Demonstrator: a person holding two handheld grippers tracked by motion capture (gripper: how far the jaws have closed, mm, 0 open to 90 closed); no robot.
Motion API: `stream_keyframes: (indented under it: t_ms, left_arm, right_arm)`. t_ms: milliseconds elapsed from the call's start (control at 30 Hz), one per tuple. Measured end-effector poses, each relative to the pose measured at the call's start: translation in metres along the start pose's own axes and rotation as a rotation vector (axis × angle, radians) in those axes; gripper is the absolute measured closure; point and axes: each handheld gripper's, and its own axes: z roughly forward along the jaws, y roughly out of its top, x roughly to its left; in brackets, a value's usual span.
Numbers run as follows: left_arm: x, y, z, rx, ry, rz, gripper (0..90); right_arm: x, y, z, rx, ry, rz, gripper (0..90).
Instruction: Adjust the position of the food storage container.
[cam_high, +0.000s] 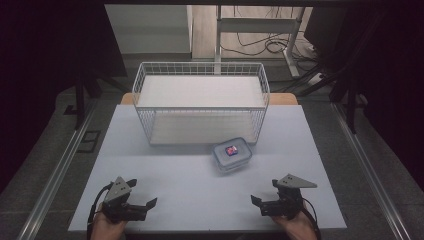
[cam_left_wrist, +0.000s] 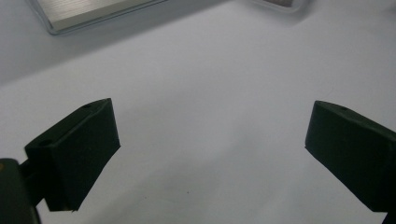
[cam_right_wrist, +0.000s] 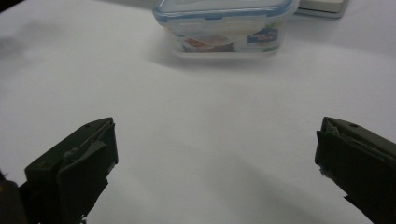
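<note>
1. Left hand-held gripper (cam_high: 142, 202): jaws spread wide, nothing between them. It sits at the near left edge of the surface (cam_high: 165, 175), jaws pointing toward the middle.
2. Left gripper view: both black jaws stand well apart over bare white surface (cam_left_wrist: 210, 140); no contact with anything.
3. Right hand-held gripper (cam_high: 260, 201): jaws also spread wide, nothing held. It sits at the near right edge, jaws pointing inward toward the left one.
4. Right gripper view: jaws far apart over bare surface (cam_right_wrist: 210, 154), with the box (cam_right_wrist: 226, 28) straight ahead, well apart from the jaws.
5. Hands: one hand (cam_high: 107, 225) grips the left unit and the other hand (cam_high: 300, 225) the right; both come in from the bottom edge.
6. Box (cam_high: 231, 155): small clear container, blue-trimmed lid on, coloured contents or label visible through the lid. It stands flat on the surface, right of centre, closer to the right hand-held gripper than to the left.
7. Basket (cam_high: 200, 102): white wire, rectangular, upright at the far side of the surface. The box sits just in front of its near right corner; can't tell if they touch.
8. Both units are well apart from box and basket.
</note>
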Motion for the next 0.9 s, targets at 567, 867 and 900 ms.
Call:
stream_keyframes:
  t_ms: [567,867,900]
  left_arm:
    - [-0.002,0.000,0.000,-0.017,-0.010,0.026,3.0]
    - [-0.002,0.000,-0.001,-0.042,-0.016,0.023,2.6]
    - [-0.002,0.000,-0.001,-0.041,-0.016,0.026,2.6]
  right_arm:
    - [-0.002,0.010,0.004,0.025,0.016,0.008,4.4]
    - [-0.004,0.026,0.009,0.044,0.021,-0.035,37.1]
    - [-0.005,0.029,0.009,0.048,0.032,-0.036,41.2]
